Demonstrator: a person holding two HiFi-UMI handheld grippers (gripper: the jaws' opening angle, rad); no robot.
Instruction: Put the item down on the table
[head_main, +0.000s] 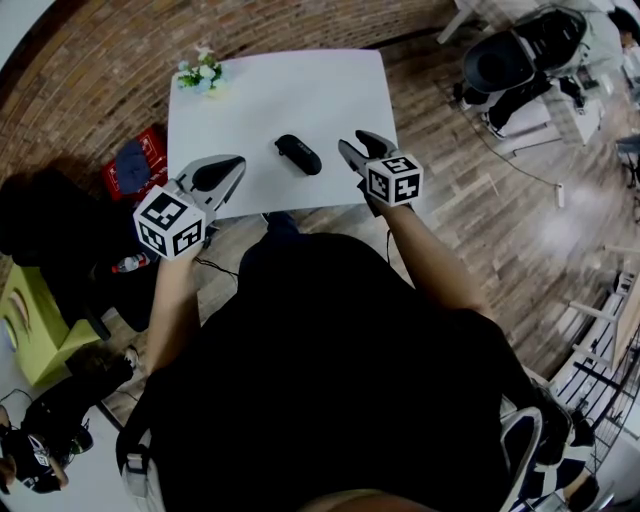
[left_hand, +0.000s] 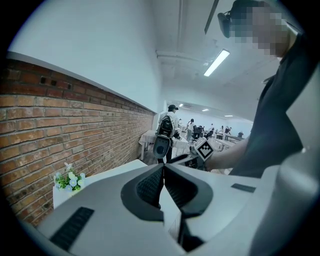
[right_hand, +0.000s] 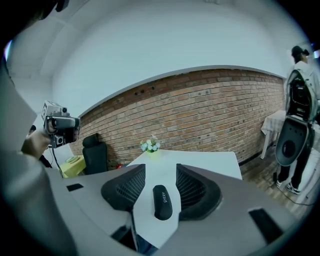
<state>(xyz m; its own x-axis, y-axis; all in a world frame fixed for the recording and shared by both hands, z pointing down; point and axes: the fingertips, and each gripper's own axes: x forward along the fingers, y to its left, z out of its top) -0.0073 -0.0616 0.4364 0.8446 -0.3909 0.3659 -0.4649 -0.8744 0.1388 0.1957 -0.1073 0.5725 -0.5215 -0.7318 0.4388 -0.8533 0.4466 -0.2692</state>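
A black oblong case (head_main: 298, 153) lies flat on the white table (head_main: 280, 90) near its front edge, with nothing holding it. My right gripper (head_main: 352, 143) hovers just right of it. In the right gripper view its jaws stand apart around bare table; the case (right_hand: 161, 201) shows in the gap, lying on the table (right_hand: 200, 162), and no pad touches it. My left gripper (head_main: 235, 165) hangs at the table's front left corner. Its pads (left_hand: 152, 185) meet with nothing between them.
A small pot of white flowers (head_main: 200, 73) stands at the table's far left corner. A red crate (head_main: 135, 165) and a yellow-green stool (head_main: 25, 320) sit on the floor to the left. A black chair (head_main: 520, 55) is at the far right. Behind the table runs a brick wall (right_hand: 200, 107).
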